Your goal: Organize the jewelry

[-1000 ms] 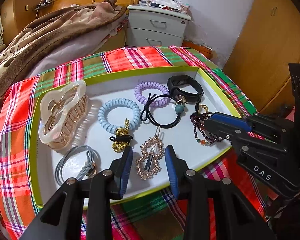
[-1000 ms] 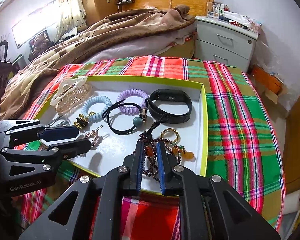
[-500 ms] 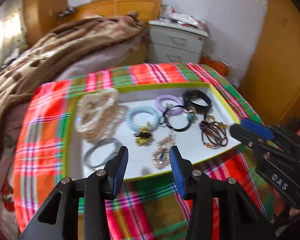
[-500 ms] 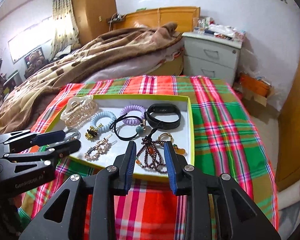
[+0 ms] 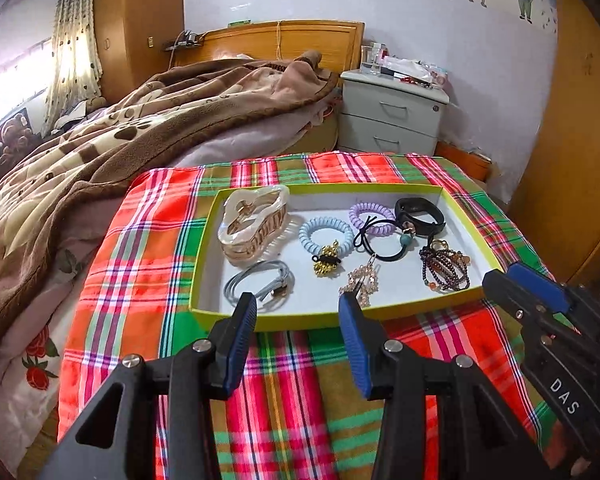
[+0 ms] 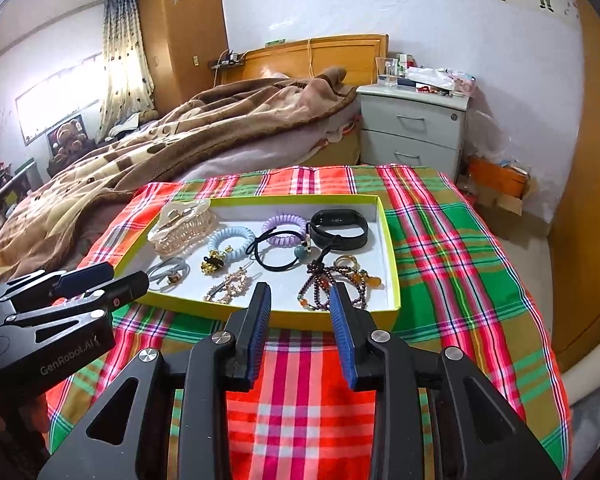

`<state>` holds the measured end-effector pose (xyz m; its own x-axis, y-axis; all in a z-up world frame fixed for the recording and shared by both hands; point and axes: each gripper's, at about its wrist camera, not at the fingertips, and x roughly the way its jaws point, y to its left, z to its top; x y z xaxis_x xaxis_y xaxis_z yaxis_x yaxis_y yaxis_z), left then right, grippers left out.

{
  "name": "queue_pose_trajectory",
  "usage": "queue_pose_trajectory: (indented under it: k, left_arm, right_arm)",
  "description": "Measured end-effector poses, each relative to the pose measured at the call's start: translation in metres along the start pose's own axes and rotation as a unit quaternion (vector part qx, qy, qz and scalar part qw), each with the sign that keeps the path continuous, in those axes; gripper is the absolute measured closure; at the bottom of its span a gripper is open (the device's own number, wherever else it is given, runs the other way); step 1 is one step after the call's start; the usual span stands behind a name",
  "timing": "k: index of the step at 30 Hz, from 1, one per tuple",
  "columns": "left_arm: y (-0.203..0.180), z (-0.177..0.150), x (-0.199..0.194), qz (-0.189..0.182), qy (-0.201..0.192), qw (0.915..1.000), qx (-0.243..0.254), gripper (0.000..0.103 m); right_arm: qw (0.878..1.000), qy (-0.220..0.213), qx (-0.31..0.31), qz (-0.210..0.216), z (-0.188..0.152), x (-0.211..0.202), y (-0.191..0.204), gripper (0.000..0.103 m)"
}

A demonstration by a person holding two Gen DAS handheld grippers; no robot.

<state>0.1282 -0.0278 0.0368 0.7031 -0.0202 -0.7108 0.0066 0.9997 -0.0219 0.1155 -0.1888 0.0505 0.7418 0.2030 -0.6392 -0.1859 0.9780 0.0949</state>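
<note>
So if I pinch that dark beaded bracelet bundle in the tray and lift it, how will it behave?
The beaded bracelet lies as several loose strands, so it will probably sag and dangle from the pinch. Its round beads look smooth, so the pads may slip. A gold ring touches it and might drag along inside the tray.

Hair ties (image 5: 325,233), a claw clip (image 5: 253,222) and a beaded bracelet (image 6: 332,286) lie flat in the yellow-rimmed tray (image 5: 308,318).
</note>
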Motion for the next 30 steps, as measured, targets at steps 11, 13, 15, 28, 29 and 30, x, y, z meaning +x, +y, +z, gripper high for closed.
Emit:
queue_pose_trajectory:
  k: [11,13,15,28,29,30]
  left_arm:
    - [-0.002,-0.008,-0.009,0.004,-0.005,1.0,-0.003,0.059]
    - [-0.003,-0.009,-0.01,0.005,-0.008,1.0,-0.002,0.059]
    - [-0.002,-0.009,-0.01,0.006,-0.007,1.0,-0.003,0.059]
    - [0.0,-0.01,-0.01,0.004,-0.002,1.0,-0.007,0.059]
    - [0.0,-0.01,-0.01,0.005,-0.001,1.0,-0.008,0.059]
    - [0.0,-0.01,-0.01,0.005,-0.001,0.9999,-0.009,0.059]
  right_arm:
    - [1.0,-0.01,-0.001,-0.001,-0.003,-0.008,0.006,0.071]
    - [1.0,-0.011,-0.001,-0.001,-0.003,-0.009,0.006,0.071]
    - [1.0,-0.012,-0.002,-0.003,-0.003,-0.01,0.006,0.071]
    - [1.0,-0.013,-0.004,-0.003,-0.002,-0.012,0.008,0.071]
    - [1.0,-0.013,-0.004,-0.004,-0.002,-0.012,0.008,0.071]
    - [1.0,-0.014,-0.003,-0.004,-0.002,-0.012,0.008,0.071]
